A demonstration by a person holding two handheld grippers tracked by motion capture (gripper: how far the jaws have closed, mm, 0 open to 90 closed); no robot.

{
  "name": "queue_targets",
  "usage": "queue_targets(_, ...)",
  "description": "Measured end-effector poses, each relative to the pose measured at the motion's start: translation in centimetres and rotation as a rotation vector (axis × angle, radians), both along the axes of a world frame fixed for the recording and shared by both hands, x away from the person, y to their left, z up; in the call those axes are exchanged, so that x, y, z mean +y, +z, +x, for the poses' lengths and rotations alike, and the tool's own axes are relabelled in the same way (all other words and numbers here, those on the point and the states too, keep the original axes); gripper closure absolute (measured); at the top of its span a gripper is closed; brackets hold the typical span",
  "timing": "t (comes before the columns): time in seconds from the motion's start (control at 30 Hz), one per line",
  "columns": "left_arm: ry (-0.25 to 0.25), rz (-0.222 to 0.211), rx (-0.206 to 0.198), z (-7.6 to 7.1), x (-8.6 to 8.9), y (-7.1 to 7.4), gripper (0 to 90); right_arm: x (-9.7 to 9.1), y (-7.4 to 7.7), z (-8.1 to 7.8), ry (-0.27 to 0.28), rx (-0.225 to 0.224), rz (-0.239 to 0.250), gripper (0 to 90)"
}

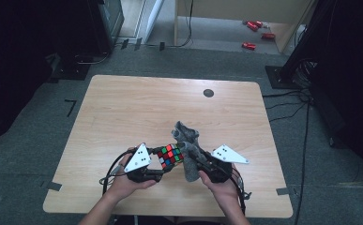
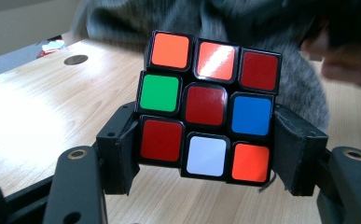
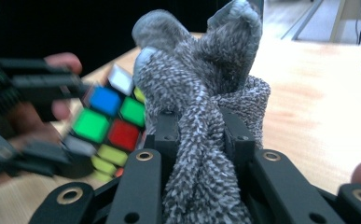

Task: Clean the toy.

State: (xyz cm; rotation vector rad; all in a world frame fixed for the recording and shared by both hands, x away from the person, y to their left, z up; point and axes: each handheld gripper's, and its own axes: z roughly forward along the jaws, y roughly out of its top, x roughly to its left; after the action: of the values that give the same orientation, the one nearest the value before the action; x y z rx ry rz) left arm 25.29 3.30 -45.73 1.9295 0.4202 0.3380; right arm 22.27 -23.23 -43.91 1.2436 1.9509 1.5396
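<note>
Left gripper [image 2: 206, 154] fingers clamping Rubik's cube [image 2: 208, 107] above bench [image 1: 123, 112]. Right gripper [image 3: 199, 135] fingers pinching grey knitted cloth [image 3: 201, 93], cloth touching cube.

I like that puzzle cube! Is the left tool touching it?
Touching. The left gripper view shows the left tool with both jaws pressed against the cube's sides.

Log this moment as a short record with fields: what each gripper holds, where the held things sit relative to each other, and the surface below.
left gripper: shut on the puzzle cube, jaws on its two sides
right gripper: shut on the grey cloth, bunched between its jaws
relation: cloth right next to the cube, at the side away from the left gripper view's camera; contact cannot be told
height: both held above the wooden table
</note>
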Motion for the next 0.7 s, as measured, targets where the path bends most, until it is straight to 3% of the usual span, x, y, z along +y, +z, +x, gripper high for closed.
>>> queue_targets(0.07, -0.004, 0.010, -0.005, -0.1, -0.2, 0.0, 34.6, 0.0, 0.9, -0.4, 0.004, -0.025, 0.027, 72.4)
queue_targets(0.17, -0.013, 0.009, -0.009, -0.3, -0.4, 0.0, 34.6, 0.8, 2.1, -1.3, 0.061, -0.071, 0.065, 71.7)
queue_targets(0.23, -0.021, -0.004, -0.013, -0.4, -0.3, 0.1, 34.6, 1.6, 2.3, -1.7, 0.091, -0.078, 0.068, 71.3)
queue_targets(0.3, -0.025, -0.020, -0.016, -0.4, -0.1, 0.2, 34.7, 1.7, 2.0, -1.5, 0.087, -0.082, 0.064, 71.1)
queue_targets(0.37, -0.023, -0.030, -0.012, -0.4, 0.2, 0.3, 34.7, 1.1, 1.3, -1.0, 0.067, -0.050, 0.084, 71.2)
queue_targets(0.47, -0.016, -0.031, -0.012, -0.2, 0.4, 0.2, 34.6, 0.4, 0.2, 0.0, 0.006, -0.005, 0.005, 71.2)
queue_targets(0.53, -0.011, -0.031, -0.013, -0.1, 0.4, 0.1, 34.7, 0.0, 0.1, 0.3, -0.014, 0.009, 0.004, 71.0)
queue_targets(0.7, -0.009, -0.011, -0.012, -0.1, 0.4, -0.2, 34.6, 0.3, 1.9, -0.6, 0.037, -0.050, 0.076, 70.2)
